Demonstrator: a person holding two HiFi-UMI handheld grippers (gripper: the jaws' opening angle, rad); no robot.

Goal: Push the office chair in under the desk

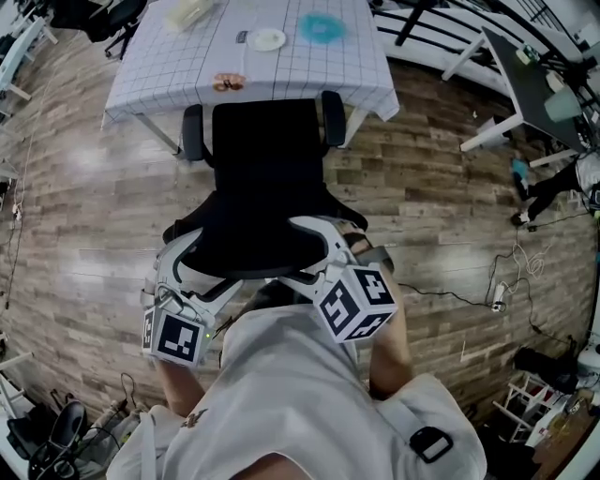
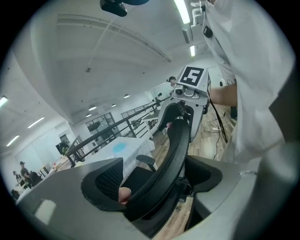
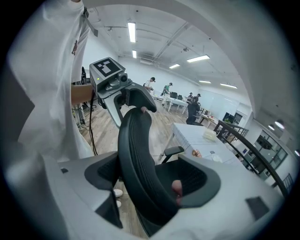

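A black office chair [image 1: 267, 173] faces the desk [image 1: 281, 70], which has a checked cloth; the chair's armrests are at the desk's front edge. The chair's backrest [image 1: 258, 246] is just in front of me. My left gripper [image 1: 202, 264] is shut on the backrest's top edge at the left, and my right gripper [image 1: 317, 251] is shut on it at the right. In the left gripper view the backrest [image 2: 176, 145] runs between the jaws of the left gripper [image 2: 154, 182]. In the right gripper view the backrest [image 3: 133, 145] sits between the jaws of the right gripper [image 3: 150, 182].
On the desk lie a white plate [image 1: 267, 39], a blue round thing [image 1: 322, 26] and a small snack [image 1: 228, 82]. A dark table [image 1: 534, 84] stands at the right. Cables and a power strip [image 1: 500, 296] lie on the wooden floor at the right.
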